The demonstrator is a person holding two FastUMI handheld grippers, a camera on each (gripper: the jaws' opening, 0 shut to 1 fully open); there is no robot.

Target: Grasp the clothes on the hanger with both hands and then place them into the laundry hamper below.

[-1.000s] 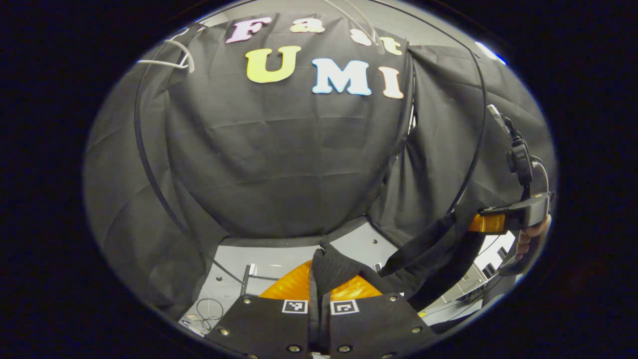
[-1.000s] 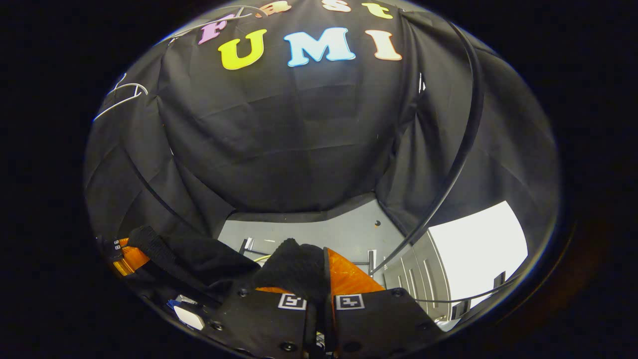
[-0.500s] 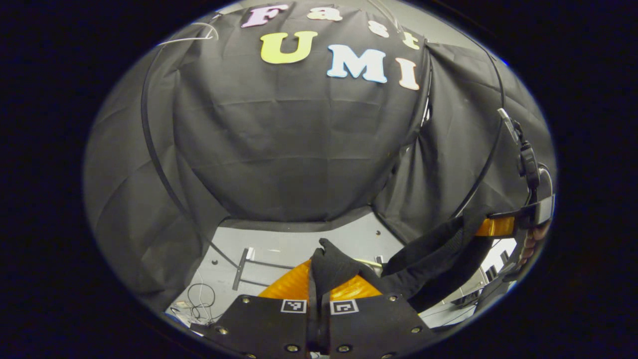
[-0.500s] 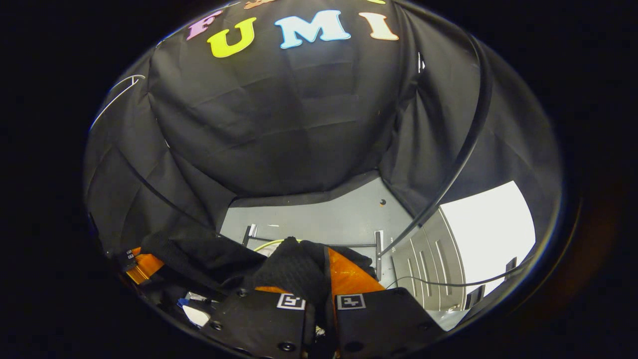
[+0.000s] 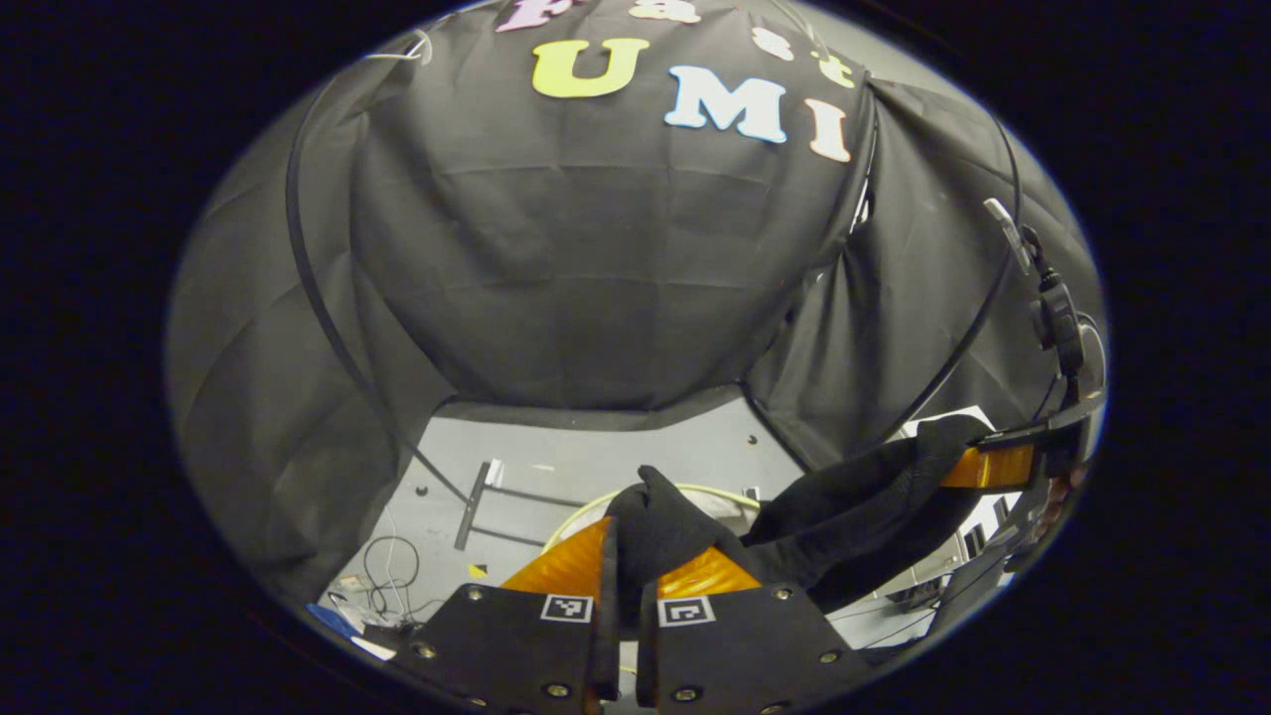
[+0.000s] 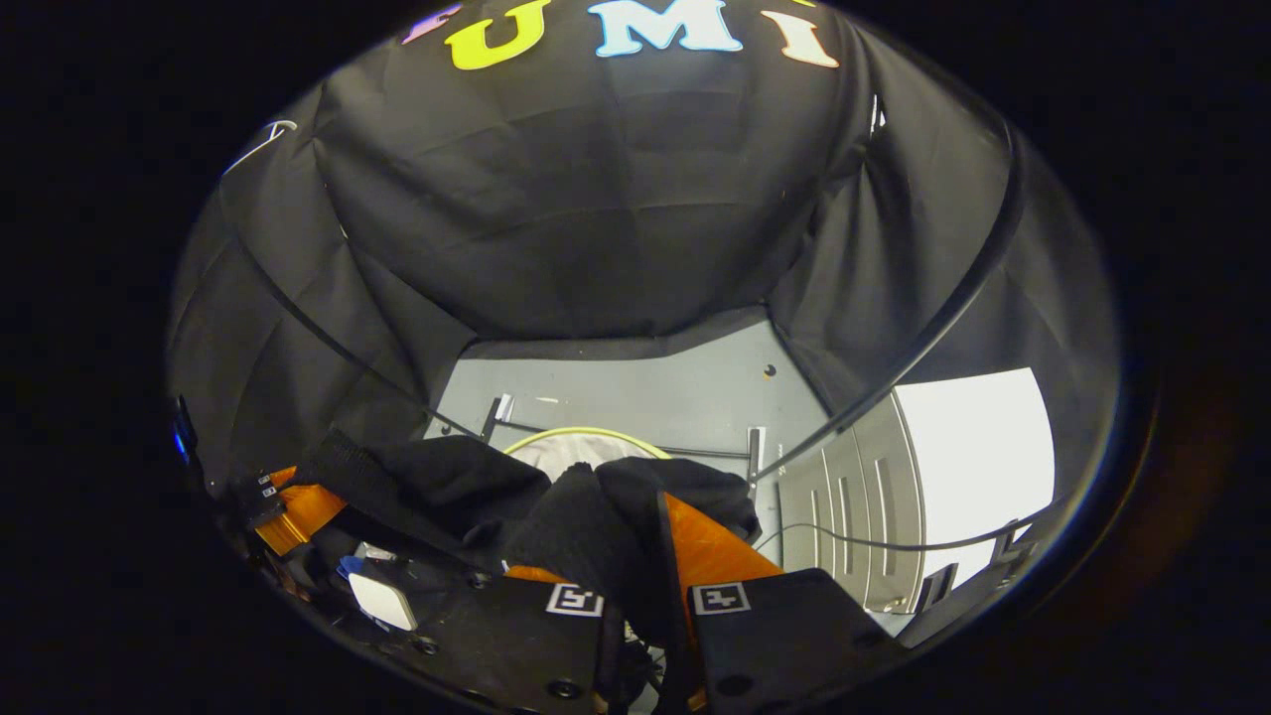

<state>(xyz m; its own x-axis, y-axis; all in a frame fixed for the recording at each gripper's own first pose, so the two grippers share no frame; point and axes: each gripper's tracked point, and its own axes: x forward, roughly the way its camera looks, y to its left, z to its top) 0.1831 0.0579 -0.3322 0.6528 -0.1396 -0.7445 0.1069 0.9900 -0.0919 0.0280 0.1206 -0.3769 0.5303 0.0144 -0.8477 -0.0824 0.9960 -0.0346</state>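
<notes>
Clamping black garment (image 5: 665, 526), both grippers; hamper (image 6: 581, 447) below.

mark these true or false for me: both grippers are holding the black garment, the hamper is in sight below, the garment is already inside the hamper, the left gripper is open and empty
1. Both grippers grip the black garment. True: the left gripper and the right gripper each pinch a fold of it.
2. The laundry hamper shows on the floor below. True: its pale round rim is beneath the cloth.
3. The garment already lies inside the hamper. False: it hangs stretched between the two grippers, above the rim.
4. The left gripper is open and empty. False: it is shut on cloth.
</notes>
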